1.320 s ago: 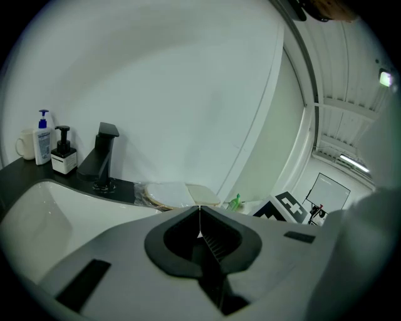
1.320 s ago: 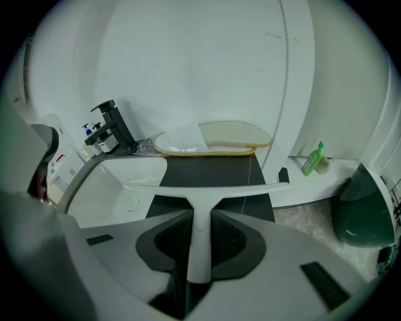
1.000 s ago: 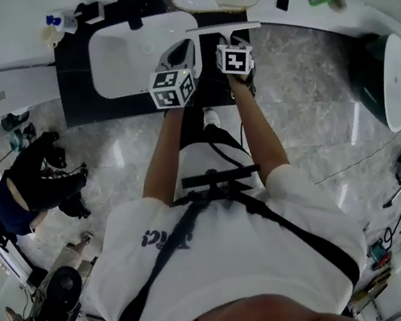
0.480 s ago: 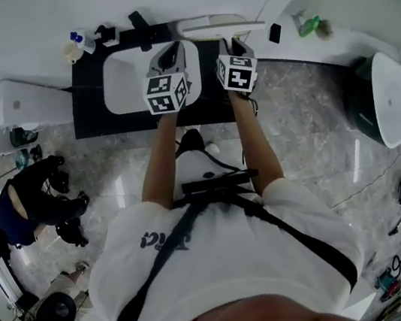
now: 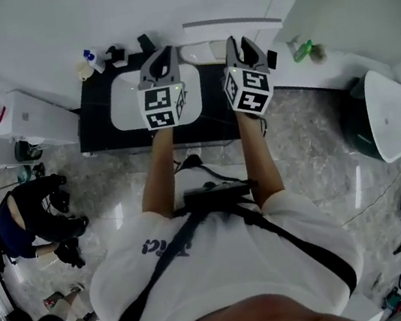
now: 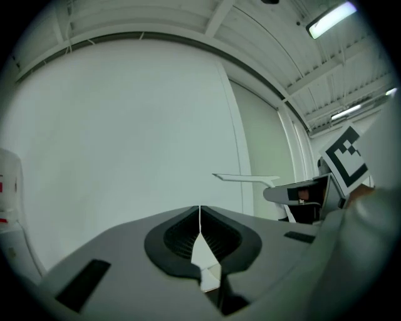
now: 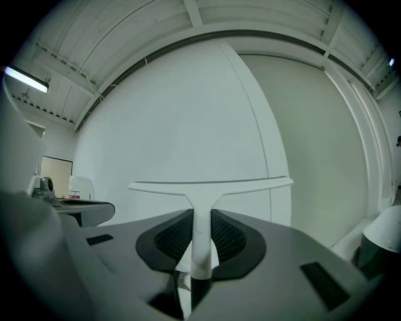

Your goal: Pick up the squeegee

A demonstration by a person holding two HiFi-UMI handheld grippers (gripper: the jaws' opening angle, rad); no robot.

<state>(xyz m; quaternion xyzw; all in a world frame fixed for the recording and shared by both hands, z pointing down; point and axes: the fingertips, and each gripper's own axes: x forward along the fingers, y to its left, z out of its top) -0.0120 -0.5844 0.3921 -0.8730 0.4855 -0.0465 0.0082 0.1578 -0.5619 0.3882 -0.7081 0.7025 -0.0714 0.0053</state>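
Note:
The squeegee point(image 7: 210, 184) is white, with a long thin blade across the top of a short handle. My right gripper point(image 7: 200, 216) is shut on that handle and holds it upright in front of a plain white wall. In the head view the blade point(image 5: 231, 23) lies just past the right gripper point(image 5: 240, 44), above the counter's back edge. In the left gripper view the squeegee point(image 6: 244, 179) shows off to the right. My left gripper point(image 6: 200, 210) is shut with nothing in it, its jaws meeting along a thin line; it is level with the right one point(image 5: 159, 58).
Below the grippers is a black counter point(image 5: 96, 128) with a white sink point(image 5: 126, 103). Small bottles point(image 5: 89, 60) stand at its back left. A green bottle point(image 5: 304, 51) sits on the ledge to the right. A person crouches on the floor at left point(image 5: 27, 215).
Both grippers have risen from over the sink up to the wall, and the squeegee has gone up with the right one. The left gripper has rolled somewhat.

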